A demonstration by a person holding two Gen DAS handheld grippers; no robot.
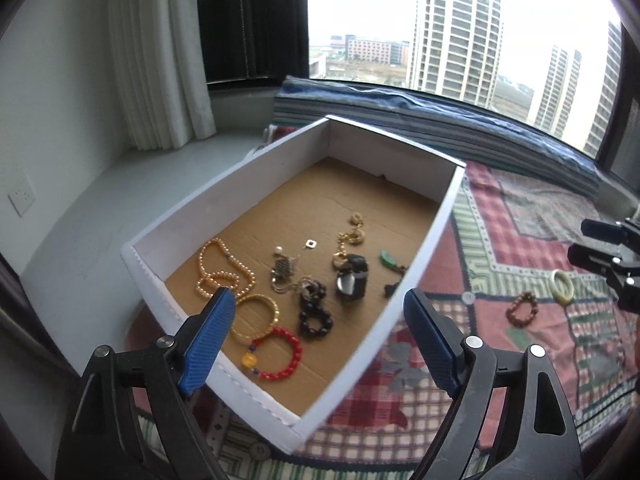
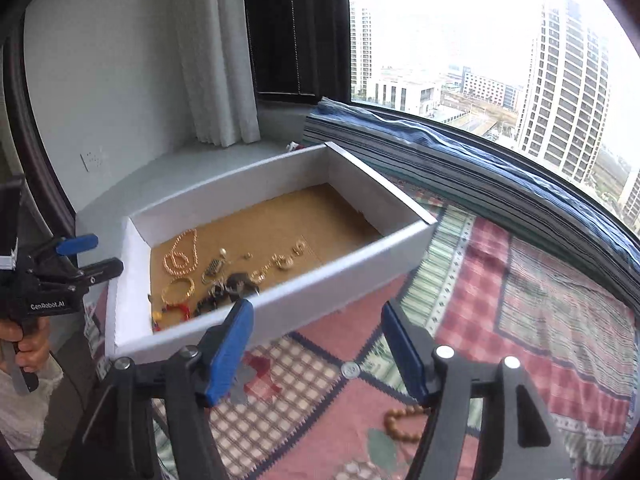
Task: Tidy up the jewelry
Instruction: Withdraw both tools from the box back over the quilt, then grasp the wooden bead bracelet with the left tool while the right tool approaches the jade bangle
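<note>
Jewelry [image 1: 280, 292] in box [image 1: 224, 184], two bracelets [image 1: 522, 308] on blanket [image 1: 520, 216] right of it

1. I'm seeing the box [image 1: 240, 184] far half lying bare, w/ open top, so a gripper's fitting there.
2. Near half's crowding w/ jewelry: pearl strand [image 1: 218, 270], watch [image 1: 352, 280], red bracelet [image 1: 280, 354].
3. White walls are blocking side entry.
4. Rug [image 1: 520, 220] right of box is lying mostly open; brown bead bracelet [image 1: 522, 308] and pale bangle [image 1: 563, 286] are sitting there.

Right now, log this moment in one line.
left gripper: open, empty | right gripper: open, empty | box: holds jewelry | brown bead bracelet, pale bangle: on quilt
</note>
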